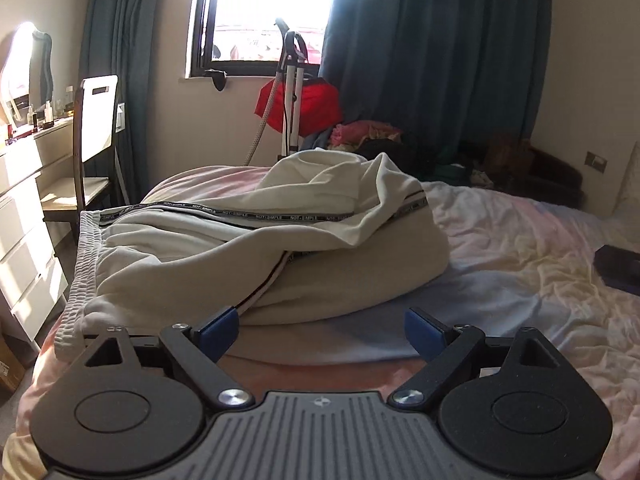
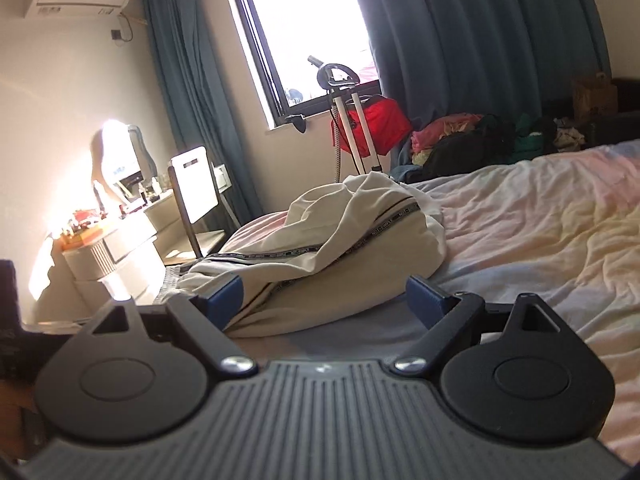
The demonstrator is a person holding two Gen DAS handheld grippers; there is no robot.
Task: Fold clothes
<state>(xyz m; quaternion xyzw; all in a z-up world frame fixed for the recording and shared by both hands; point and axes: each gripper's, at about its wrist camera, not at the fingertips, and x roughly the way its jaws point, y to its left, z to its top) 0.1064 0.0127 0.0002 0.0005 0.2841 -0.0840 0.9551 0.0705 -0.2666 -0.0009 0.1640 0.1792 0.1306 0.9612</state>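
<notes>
A bunched pair of cream cotton track trousers with a black lettered side stripe and elastic waistband (image 1: 256, 248) (image 2: 320, 248) lies heaped on the rumpled pastel pink-and-blue bedsheet (image 1: 520, 248) (image 2: 540, 216), toward the bed's edge at about ten o'clock from the left camera. The left gripper (image 1: 322, 330) and the right gripper (image 2: 326, 300) each hover over the sheet just short of the heap, blue-padded jaws spread wide with nothing between them. Beyond, at twelve o'clock, a white-poled garment steamer (image 1: 291, 92) stands by a red bag (image 1: 316, 106) under the window, teal curtains (image 1: 432, 60) either side.
</notes>
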